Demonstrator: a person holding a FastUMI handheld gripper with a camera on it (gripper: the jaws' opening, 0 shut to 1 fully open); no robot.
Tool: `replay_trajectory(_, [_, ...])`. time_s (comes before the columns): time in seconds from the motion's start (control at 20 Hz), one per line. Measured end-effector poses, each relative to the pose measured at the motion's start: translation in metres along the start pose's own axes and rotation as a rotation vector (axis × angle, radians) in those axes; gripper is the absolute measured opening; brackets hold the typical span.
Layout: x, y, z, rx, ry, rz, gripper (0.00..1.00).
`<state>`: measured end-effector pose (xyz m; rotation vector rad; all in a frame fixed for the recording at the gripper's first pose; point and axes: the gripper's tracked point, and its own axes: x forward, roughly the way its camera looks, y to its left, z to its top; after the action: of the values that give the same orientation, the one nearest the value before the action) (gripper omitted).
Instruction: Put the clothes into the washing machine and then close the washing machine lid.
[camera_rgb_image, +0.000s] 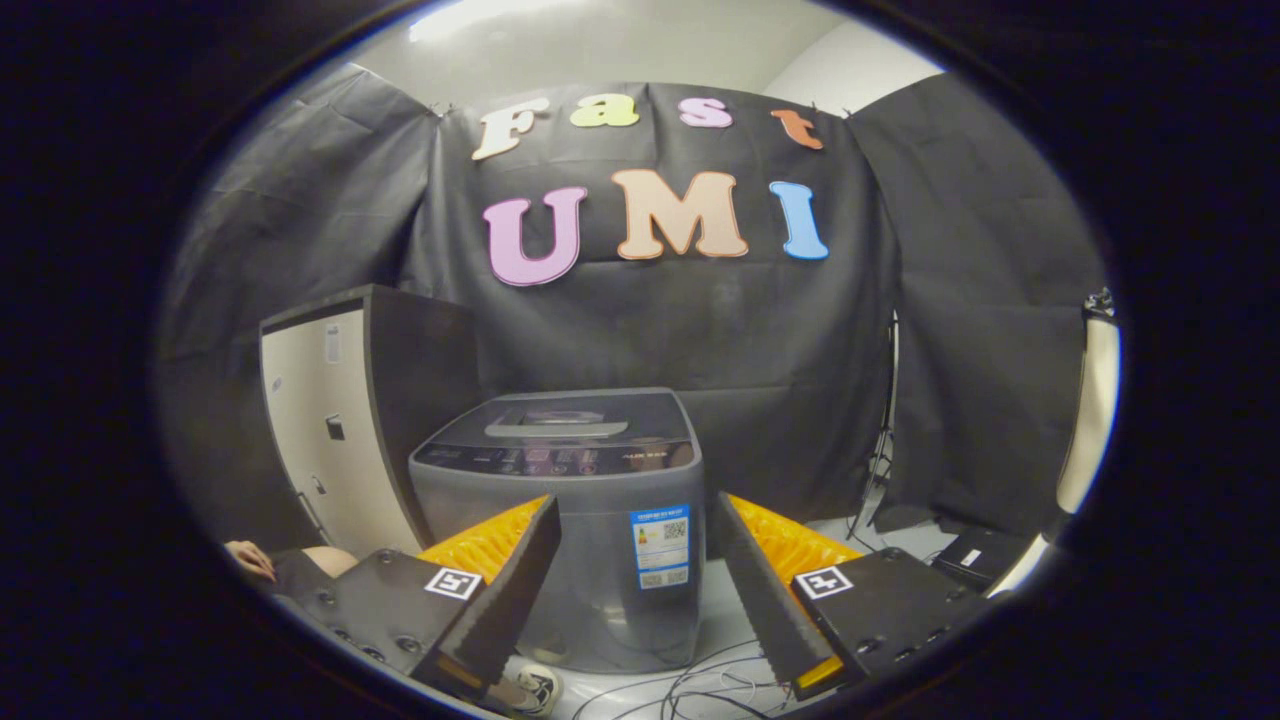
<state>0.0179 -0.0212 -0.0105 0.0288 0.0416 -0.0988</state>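
Gripper view: the hand-held gripper (635, 590) hovers with fingers spread apart, holding nothing; the washing machine (560, 520) stands at twelve o'clock just beyond them, lid (565, 420) apparently down; no clothes visible, so I'd locate the laundry first.

Washing machine (570, 520) stands beyond the spread fingers of the gripper (640, 590), lid (560, 415) down on top; cabinet (330, 430) to its left; cables (700, 690) on the floor before it.
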Motion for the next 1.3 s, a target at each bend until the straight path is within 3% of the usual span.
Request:
replay_trajectory(0.65, [-0.009, 0.025, 0.005, -0.030, -0.047, 0.121, 0.96])
replay_trajectory(1.3, [-0.010, 0.029, 0.005, -0.030, -0.041, 0.149, 0.97])
